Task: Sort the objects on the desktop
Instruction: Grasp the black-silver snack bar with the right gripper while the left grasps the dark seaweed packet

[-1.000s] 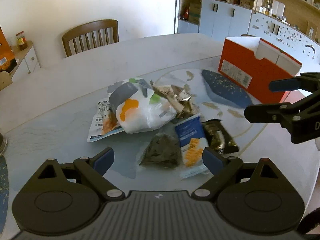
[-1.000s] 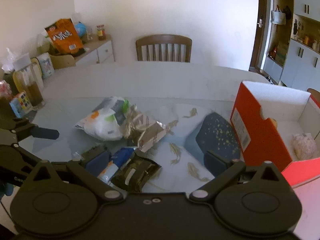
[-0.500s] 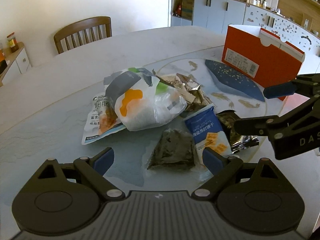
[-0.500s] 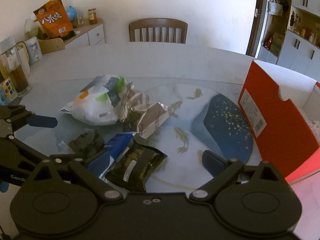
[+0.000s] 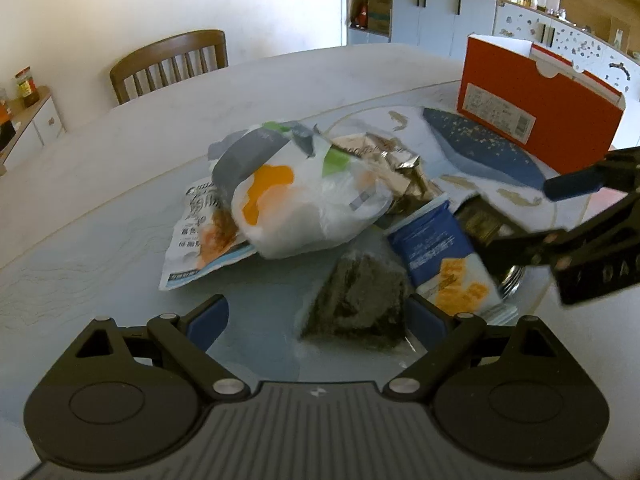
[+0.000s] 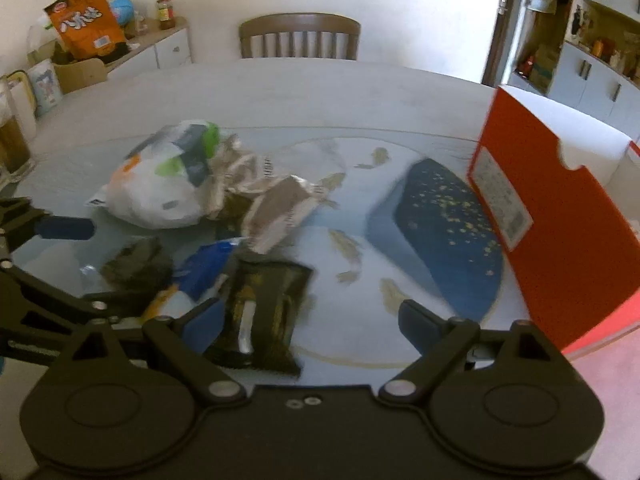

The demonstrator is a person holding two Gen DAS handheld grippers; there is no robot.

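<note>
A heap of snack packets lies on the round table: a white bag with orange and green patches (image 5: 304, 196) (image 6: 156, 188), a crumpled silver-brown wrapper (image 5: 396, 164) (image 6: 272, 208), a blue cracker packet (image 5: 444, 256) (image 6: 204, 268), a dark grey pouch (image 5: 356, 300) (image 6: 136, 264) and a black packet (image 6: 260, 312). My left gripper (image 5: 316, 320) is open, low over the table, with the grey pouch between its fingers. My right gripper (image 6: 310, 320) is open, with its left finger over the black packet. An open orange box (image 5: 536, 120) (image 6: 560, 216) stands at the right.
A flat printed packet (image 5: 200, 236) lies under the white bag. A wooden chair (image 5: 172, 64) (image 6: 298, 36) stands behind the table. A side cabinet with an orange snack bag (image 6: 86, 20) and jars is at the left. Cupboards line the right wall.
Both grippers have moved forward and down toward the heap. The grey pouch now sits between my left fingers and the black packet is under my right gripper's left finger. Both stay open.
</note>
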